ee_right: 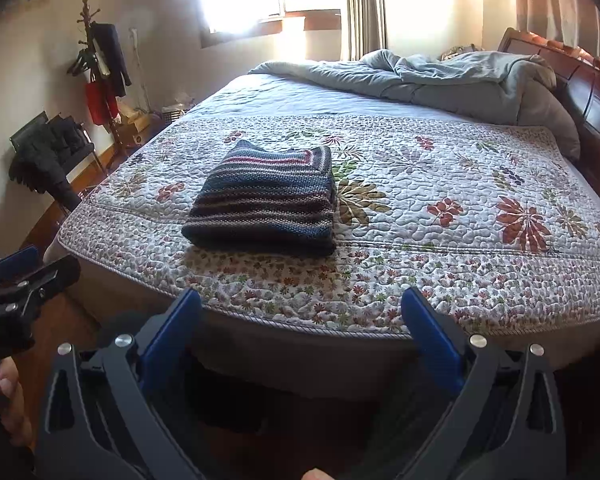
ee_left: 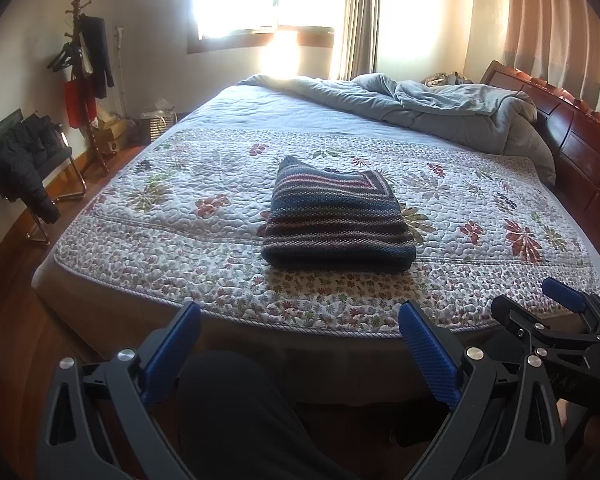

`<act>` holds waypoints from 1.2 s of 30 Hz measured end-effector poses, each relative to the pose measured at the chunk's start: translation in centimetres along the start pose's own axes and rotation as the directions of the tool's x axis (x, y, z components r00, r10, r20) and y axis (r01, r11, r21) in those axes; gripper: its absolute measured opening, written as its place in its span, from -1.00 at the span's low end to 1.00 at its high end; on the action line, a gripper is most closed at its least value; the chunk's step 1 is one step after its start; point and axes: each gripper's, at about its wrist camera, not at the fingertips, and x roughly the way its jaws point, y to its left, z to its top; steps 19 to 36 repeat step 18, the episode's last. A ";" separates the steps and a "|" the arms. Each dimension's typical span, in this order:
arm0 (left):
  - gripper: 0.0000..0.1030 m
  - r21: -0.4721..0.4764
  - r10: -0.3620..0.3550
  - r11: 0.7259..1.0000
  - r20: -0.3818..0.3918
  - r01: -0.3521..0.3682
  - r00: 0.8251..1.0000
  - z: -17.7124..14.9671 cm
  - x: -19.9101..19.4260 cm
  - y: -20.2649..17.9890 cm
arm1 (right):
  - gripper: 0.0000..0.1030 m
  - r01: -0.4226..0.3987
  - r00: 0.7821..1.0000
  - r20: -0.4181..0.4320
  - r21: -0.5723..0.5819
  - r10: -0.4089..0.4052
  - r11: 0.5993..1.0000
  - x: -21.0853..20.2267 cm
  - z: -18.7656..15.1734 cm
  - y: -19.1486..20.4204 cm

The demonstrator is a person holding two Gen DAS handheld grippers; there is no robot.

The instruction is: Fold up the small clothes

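Observation:
A striped knit garment, dark blue with pink and grey bands, lies folded in a neat rectangle on the floral quilt near the bed's front edge. It also shows in the right wrist view. My left gripper is open and empty, held back off the bed's front edge. My right gripper is open and empty too, also short of the edge. The right gripper shows at the right of the left wrist view. The left gripper shows at the left edge of the right wrist view.
A crumpled grey duvet lies at the far end against the wooden headboard. A chair with a black jacket and a coat stand are on the left. The person's dark-clad leg is below the left gripper.

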 end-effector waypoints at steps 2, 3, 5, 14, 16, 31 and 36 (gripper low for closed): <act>0.92 0.004 0.006 1.000 0.001 -0.006 1.000 0.0 0.0 -0.1 | 0.94 0.000 1.000 -0.001 0.000 0.000 1.000 0.0 0.0 0.0; 0.92 0.003 0.008 1.000 0.000 -0.008 1.000 0.0 0.0 -0.1 | 0.94 -0.002 1.000 -0.004 0.000 0.002 1.000 0.1 0.0 0.0; 0.92 0.001 0.007 1.000 -0.002 -0.007 1.000 0.0 0.0 0.0 | 0.94 -0.001 1.000 -0.007 0.001 0.001 1.000 0.1 -0.1 0.0; 0.92 -0.013 0.009 1.000 -0.027 -0.009 1.000 0.0 0.4 -0.1 | 0.94 0.001 1.000 -0.006 0.006 -0.001 1.000 0.2 -0.1 -0.2; 0.92 -0.019 0.005 1.000 -0.032 -0.005 0.999 0.0 0.3 0.0 | 0.94 0.001 1.000 -0.006 0.006 -0.001 1.000 0.3 0.0 -0.2; 0.92 -0.020 0.008 1.000 -0.031 -0.009 1.000 0.1 0.3 0.1 | 0.94 0.001 1.000 -0.006 0.005 -0.001 1.000 0.3 -0.1 -0.2; 0.92 -0.020 0.008 1.000 -0.031 -0.009 1.000 0.1 0.3 0.1 | 0.94 0.001 1.000 -0.006 0.005 -0.001 1.000 0.3 -0.1 -0.2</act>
